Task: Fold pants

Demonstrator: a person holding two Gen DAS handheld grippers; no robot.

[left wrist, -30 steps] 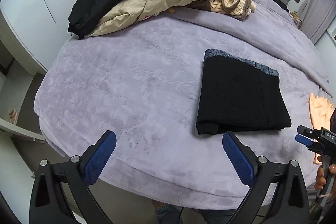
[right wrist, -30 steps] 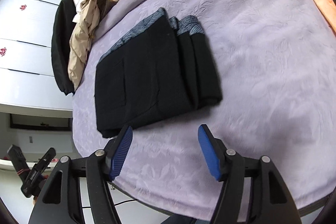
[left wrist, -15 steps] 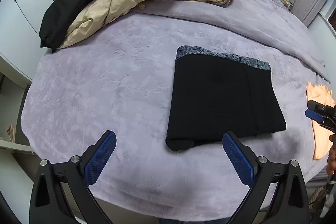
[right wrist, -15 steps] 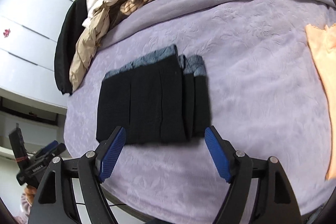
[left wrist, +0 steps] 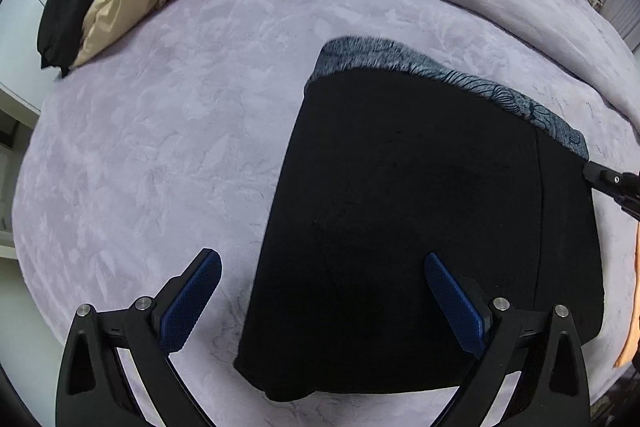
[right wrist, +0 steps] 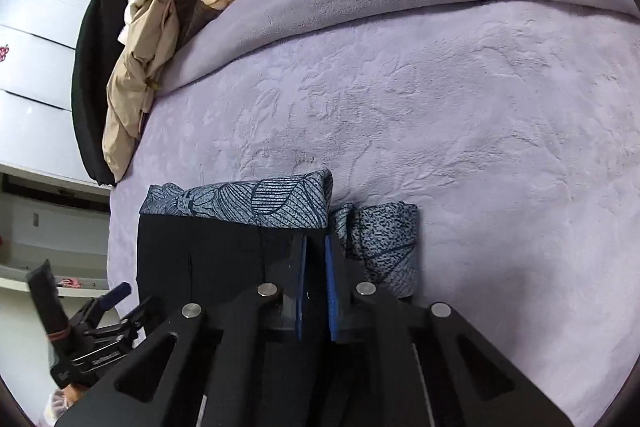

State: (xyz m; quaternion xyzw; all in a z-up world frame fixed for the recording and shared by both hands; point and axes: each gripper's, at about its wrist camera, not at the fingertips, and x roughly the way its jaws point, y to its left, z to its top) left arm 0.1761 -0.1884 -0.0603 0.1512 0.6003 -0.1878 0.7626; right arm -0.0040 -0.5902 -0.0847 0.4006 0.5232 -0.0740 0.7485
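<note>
While one pair of folded pants lay on the bed, left gripper jaws gaped wide and right gripper jaws pinched its edge

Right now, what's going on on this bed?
A person with two handheld grippers is folding black pants on a purple blanket. The pants already lie as a compact rectangle, patterned lining showing at the far edge. The right gripper is pinched nearly shut at that edge, apparently on fabric; the left gripper is open over the near corner. A clothes pile sits beyond.
</note>
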